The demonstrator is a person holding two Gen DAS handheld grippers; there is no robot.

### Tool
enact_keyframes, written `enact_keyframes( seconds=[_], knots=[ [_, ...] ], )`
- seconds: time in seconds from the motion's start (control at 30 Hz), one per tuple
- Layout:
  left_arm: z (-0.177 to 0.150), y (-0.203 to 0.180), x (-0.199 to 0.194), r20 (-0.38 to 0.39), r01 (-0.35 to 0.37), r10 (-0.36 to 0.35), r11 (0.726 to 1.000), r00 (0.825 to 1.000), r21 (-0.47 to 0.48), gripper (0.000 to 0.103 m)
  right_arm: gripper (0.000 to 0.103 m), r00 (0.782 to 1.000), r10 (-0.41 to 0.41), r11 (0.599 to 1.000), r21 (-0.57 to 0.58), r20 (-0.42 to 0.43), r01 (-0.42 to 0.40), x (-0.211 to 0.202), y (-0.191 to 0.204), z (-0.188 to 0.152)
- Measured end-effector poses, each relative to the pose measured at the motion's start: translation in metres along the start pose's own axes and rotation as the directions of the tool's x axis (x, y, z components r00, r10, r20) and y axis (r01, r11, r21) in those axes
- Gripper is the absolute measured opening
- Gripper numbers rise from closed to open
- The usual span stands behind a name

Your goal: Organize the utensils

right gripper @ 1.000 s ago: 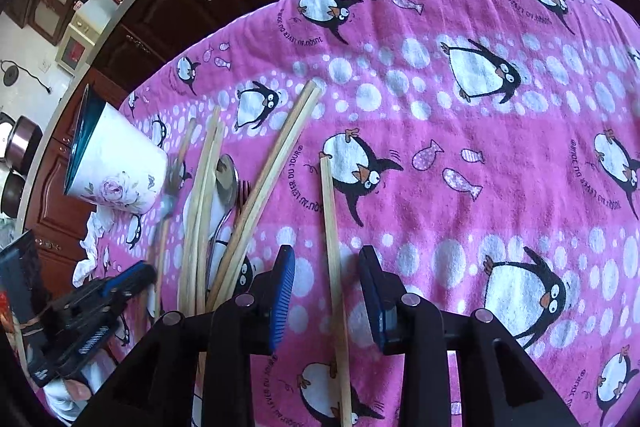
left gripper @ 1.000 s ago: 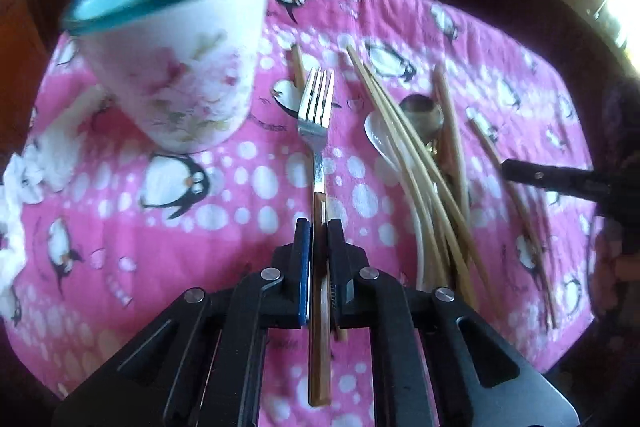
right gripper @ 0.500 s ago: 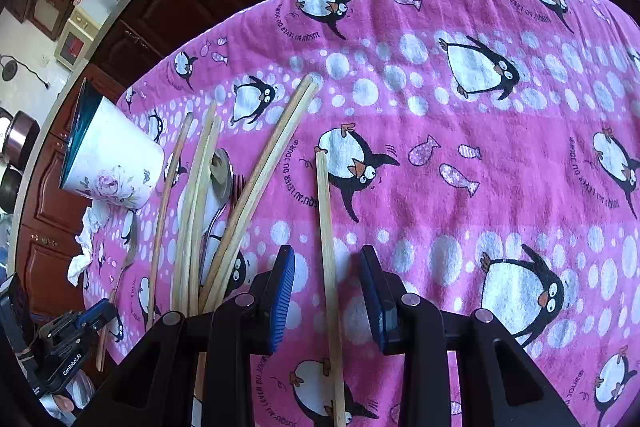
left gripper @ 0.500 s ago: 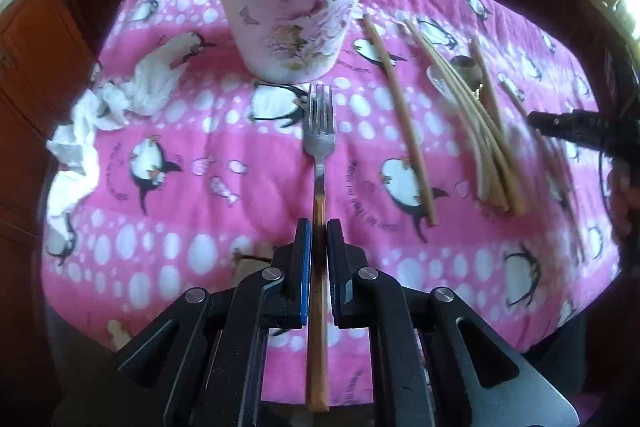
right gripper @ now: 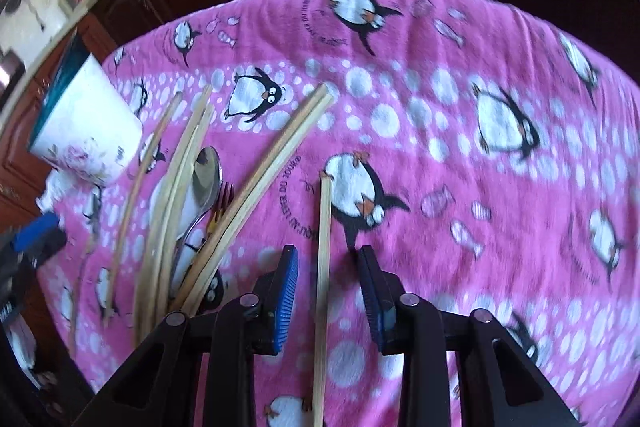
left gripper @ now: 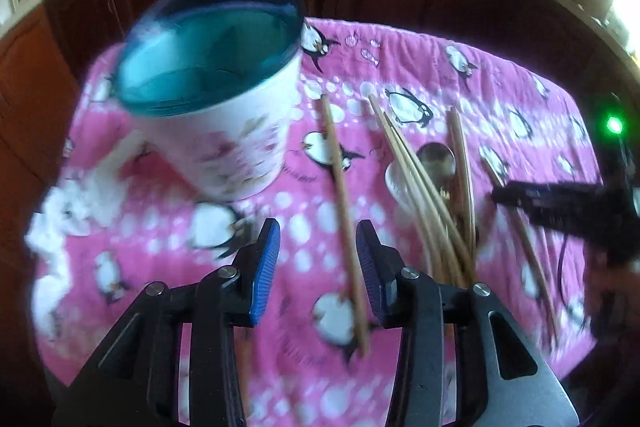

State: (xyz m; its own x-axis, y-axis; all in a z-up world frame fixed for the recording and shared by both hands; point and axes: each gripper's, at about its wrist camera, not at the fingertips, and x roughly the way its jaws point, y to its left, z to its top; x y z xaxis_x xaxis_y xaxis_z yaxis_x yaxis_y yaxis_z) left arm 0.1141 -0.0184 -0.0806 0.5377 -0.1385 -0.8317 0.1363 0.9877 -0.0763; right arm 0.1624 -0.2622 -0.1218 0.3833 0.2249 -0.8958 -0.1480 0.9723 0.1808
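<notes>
We see each tool, left [left gripper: 318,269] and right [right gripper: 329,293], built of black angular arms with silver screws and ribbed blue pads [left gripper: 263,271].

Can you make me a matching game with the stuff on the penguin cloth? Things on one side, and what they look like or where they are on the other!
Things:
1. cup
2. spoon
3. lone chopstick
4. tissue

Clues:
A. white and crumpled, beside the cup
B. lies between the open pads of the right gripper
C. teal rim, flowers on its side
D. shiny metal, in the chopstick pile

Pairs: 1-C, 2-D, 3-B, 4-A
</notes>
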Motion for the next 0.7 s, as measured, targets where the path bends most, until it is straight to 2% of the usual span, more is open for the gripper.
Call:
enact_keyframes(
  seconds=[0.07,0.17,0.2,0.23,0.3,0.33,0.37,0.43,0.57,0.7],
  knots=[
    [0.008,-0.006,0.017,-0.012,-0.022,0.022,1.000,1.000,-0.005,0.039,0.020,1.000,-0.023,1.000,-0.020,0.008,0.023,0.004,0.003,0.002],
    [0.013,-0.012,0.036,-0.034,-0.046,0.046,0.999,0.998,0.012,0.038,0.014,1.000,-0.015,1.000,-0.014,0.026,0.016,0.007,-0.001,0.003],
    [0.013,-0.014,0.043,-0.048,-0.054,0.054,0.998,0.997,0.016,0.036,0.012,0.999,-0.007,1.000,-0.005,0.031,0.007,0.008,-0.003,0.003],
    [0.014,-0.014,0.049,-0.067,-0.052,0.053,0.999,0.996,0.015,0.026,0.010,0.999,-0.003,1.000,-0.001,0.034,0.003,0.009,-0.004,0.002],
    [0.012,-0.013,0.059,-0.105,-0.035,0.035,0.999,0.994,0.005,0.017,0.008,0.999,0.004,1.000,0.003,0.044,-0.004,0.009,-0.006,0.001],
    [0.011,-0.012,0.056,-0.092,-0.030,0.030,1.000,0.995,0.005,0.008,0.007,0.999,0.006,1.000,0.004,0.048,-0.006,0.009,-0.008,0.000],
    [0.010,-0.012,0.054,-0.096,-0.023,0.024,1.000,0.995,0.010,0.006,0.006,0.999,0.009,1.000,0.007,0.051,-0.010,0.007,-0.010,-0.002],
    [0.006,-0.009,0.047,-0.105,0.001,0.000,1.000,0.994,0.002,0.006,0.006,0.998,0.024,1.000,0.016,0.050,-0.025,0.005,-0.012,-0.005],
    [-0.022,-0.003,0.016,-0.120,0.048,-0.048,0.999,0.992,-0.009,0.006,0.005,0.993,0.110,0.992,0.059,0.038,-0.112,-0.007,-0.017,-0.018],
    [-0.060,-0.006,-0.005,-0.173,0.078,-0.075,0.997,0.982,0.010,0.006,0.005,0.993,0.119,0.991,0.052,0.009,-0.119,-0.013,-0.017,-0.034]
  ],
)
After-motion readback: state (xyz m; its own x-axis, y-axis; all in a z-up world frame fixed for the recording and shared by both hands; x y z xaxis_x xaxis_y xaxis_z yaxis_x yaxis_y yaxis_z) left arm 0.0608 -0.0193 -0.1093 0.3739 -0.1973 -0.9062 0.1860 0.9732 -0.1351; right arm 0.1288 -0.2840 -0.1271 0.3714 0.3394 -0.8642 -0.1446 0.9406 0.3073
